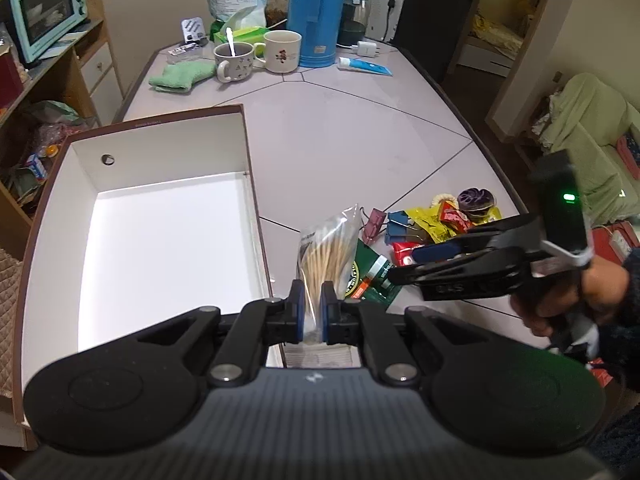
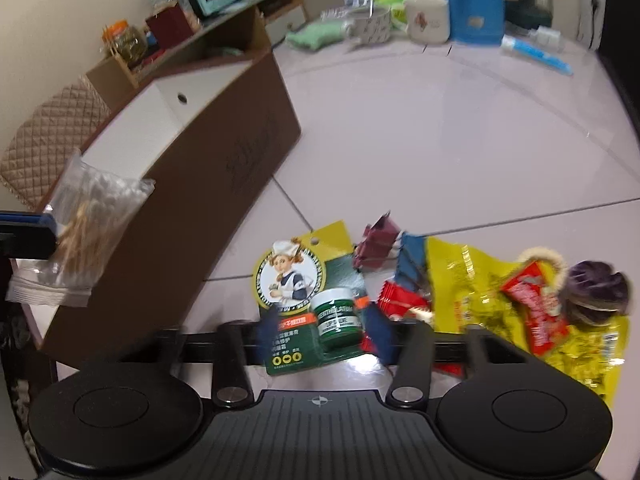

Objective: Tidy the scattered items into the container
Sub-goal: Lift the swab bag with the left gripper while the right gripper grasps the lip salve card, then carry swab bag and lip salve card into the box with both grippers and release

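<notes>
Between your left gripper's (image 1: 311, 308) blue pads, a clear bag of cotton swabs (image 1: 326, 248) is pinched and stands just right of the white-lined box (image 1: 56, 216), near its right wall. Your right gripper (image 2: 320, 330) hangs with fingers spread wide around the green balm card (image 2: 298, 300). Right of it lie binder clips (image 2: 394, 250), red candies (image 2: 536, 306) and a yellow packet (image 2: 472, 292).
</notes>
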{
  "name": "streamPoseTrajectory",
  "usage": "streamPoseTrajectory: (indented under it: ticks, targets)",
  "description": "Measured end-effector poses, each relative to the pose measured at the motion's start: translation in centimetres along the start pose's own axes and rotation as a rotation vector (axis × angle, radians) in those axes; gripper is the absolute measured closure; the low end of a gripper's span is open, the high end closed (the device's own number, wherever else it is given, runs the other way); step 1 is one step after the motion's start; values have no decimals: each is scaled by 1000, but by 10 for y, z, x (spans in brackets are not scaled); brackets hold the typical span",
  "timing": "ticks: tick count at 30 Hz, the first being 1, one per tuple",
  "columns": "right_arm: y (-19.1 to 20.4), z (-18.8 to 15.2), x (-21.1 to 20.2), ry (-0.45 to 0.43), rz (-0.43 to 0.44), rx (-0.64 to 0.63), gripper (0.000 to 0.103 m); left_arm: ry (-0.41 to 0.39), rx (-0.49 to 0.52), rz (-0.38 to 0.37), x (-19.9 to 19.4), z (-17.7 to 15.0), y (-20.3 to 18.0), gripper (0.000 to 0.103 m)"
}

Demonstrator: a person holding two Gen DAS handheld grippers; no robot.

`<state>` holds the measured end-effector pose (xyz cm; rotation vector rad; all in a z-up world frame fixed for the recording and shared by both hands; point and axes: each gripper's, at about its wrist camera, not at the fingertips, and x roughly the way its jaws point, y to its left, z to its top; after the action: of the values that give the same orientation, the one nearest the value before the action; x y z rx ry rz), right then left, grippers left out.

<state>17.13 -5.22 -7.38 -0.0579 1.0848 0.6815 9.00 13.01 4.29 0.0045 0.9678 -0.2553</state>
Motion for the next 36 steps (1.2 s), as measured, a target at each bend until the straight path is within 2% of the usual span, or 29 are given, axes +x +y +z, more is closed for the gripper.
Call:
streamPoseTrajectory:
  ticks: [6, 13, 14, 17, 21, 31, 36]
  targets:
    - [2, 4, 18, 15, -20, -35, 57, 2, -4, -30, 7, 4, 2, 99]
    - [4, 3, 38, 49, -44, -139, 58, 13, -20, -29, 12, 5, 0, 101]
    - [5, 1, 40, 53, -55, -163, 72, 16, -22, -28, 13, 5, 0, 101]
    - [10, -5, 39, 49, -61, -218, 72, 29, -30, -28, 17, 2, -3, 101]
    - [13, -13, 22, 6, -44, -243, 73, 34, -36, -30, 18, -2, -7, 102]
    - [18, -27, -38, -76, -34, -165, 72, -2, -26, -48, 1, -7, -19, 103]
    - [27, -26, -56, -80, -12, -121, 72, -43, -22, -52, -15, -5, -20, 103]
